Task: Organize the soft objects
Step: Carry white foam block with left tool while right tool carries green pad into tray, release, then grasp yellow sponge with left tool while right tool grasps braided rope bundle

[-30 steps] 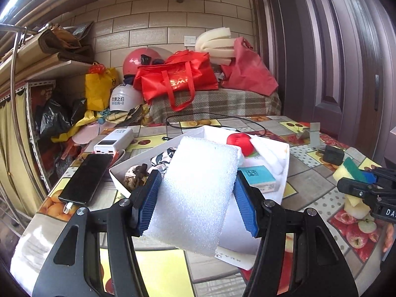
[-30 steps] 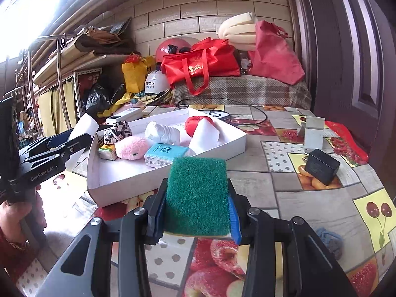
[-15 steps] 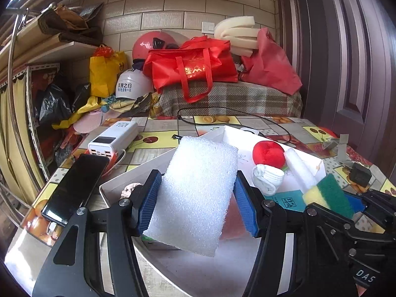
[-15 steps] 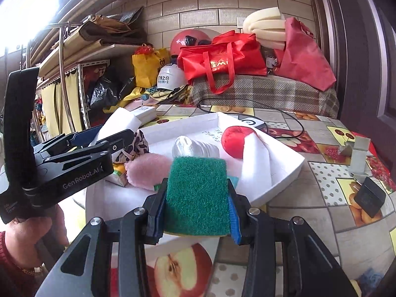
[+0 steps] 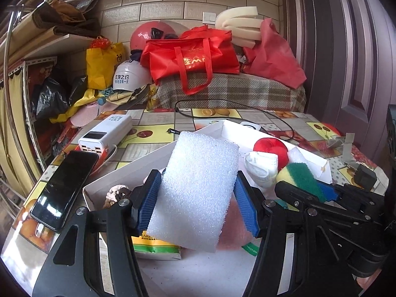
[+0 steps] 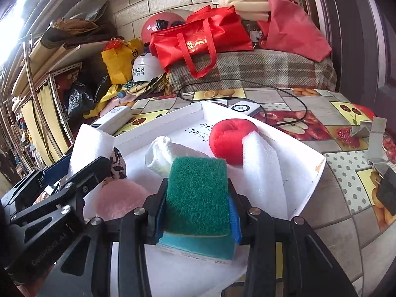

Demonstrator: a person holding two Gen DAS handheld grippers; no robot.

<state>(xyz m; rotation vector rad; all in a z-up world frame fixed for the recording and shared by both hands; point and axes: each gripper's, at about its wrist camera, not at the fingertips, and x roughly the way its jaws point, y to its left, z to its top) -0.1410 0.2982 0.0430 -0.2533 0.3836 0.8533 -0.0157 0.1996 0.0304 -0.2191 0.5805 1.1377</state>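
Note:
My left gripper (image 5: 196,201) is shut on a white foam block (image 5: 198,188) and holds it over the near left part of the white box (image 5: 138,165). My right gripper (image 6: 198,205) is shut on a green and yellow scouring sponge (image 6: 198,195), over the box's near middle; it also shows in the left wrist view (image 5: 300,177). In the box lie a red plush ball (image 6: 229,139), a rolled white sock (image 6: 168,154), a white foam piece (image 6: 262,168), a pink puff (image 6: 118,199), a teal tissue pack (image 6: 198,246) and a patterned soft item (image 5: 116,193).
The box stands on a table with a fruit-print cloth (image 6: 346,173). A black phone (image 5: 64,188) and a white power bank (image 5: 106,131) lie to its left. A black cable (image 6: 284,121), a black charger (image 5: 365,174) and grey brackets (image 6: 373,143) lie to the right. Red bags (image 5: 193,54) sit behind.
Both grippers have moved forward over the box, each still holding its item. The box contents now lie directly beneath and ahead of the fingers.

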